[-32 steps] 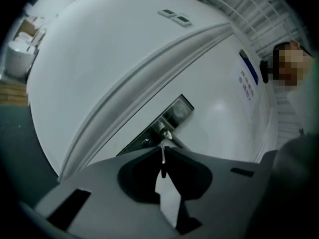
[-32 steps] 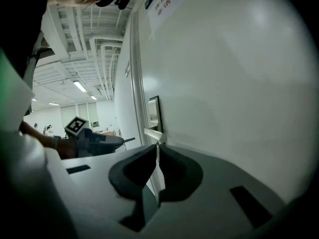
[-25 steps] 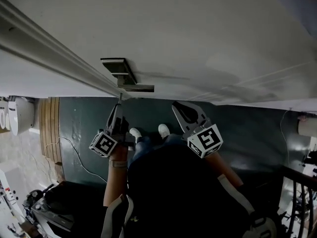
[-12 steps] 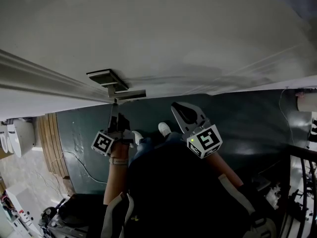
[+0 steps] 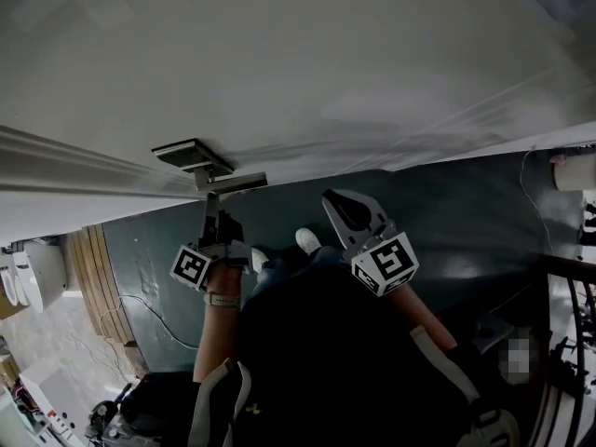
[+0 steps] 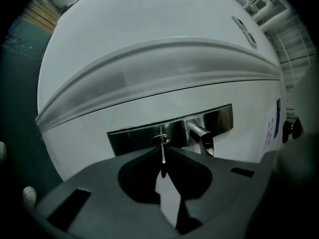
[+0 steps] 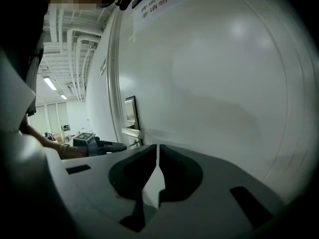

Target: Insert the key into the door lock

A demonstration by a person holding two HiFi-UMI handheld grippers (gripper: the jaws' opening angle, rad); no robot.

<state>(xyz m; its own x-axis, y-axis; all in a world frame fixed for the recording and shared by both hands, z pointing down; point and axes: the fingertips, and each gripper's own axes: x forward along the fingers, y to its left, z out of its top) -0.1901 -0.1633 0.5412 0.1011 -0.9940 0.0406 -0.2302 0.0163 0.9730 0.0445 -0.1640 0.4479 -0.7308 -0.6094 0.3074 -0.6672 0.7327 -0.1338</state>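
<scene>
Left tongs (image 6: 162,149) on key (image 6: 163,161) at lock (image 6: 160,139)

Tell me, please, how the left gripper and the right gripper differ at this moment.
The left gripper is shut on the key; the right gripper is shut on nothing. The left gripper points at the lock plate; the right gripper faces bare door. Both are close to that same white door.

The left gripper (image 6: 162,149) hides part of the key (image 6: 163,161); its depth in the lock (image 6: 160,139) is unclear.
</scene>
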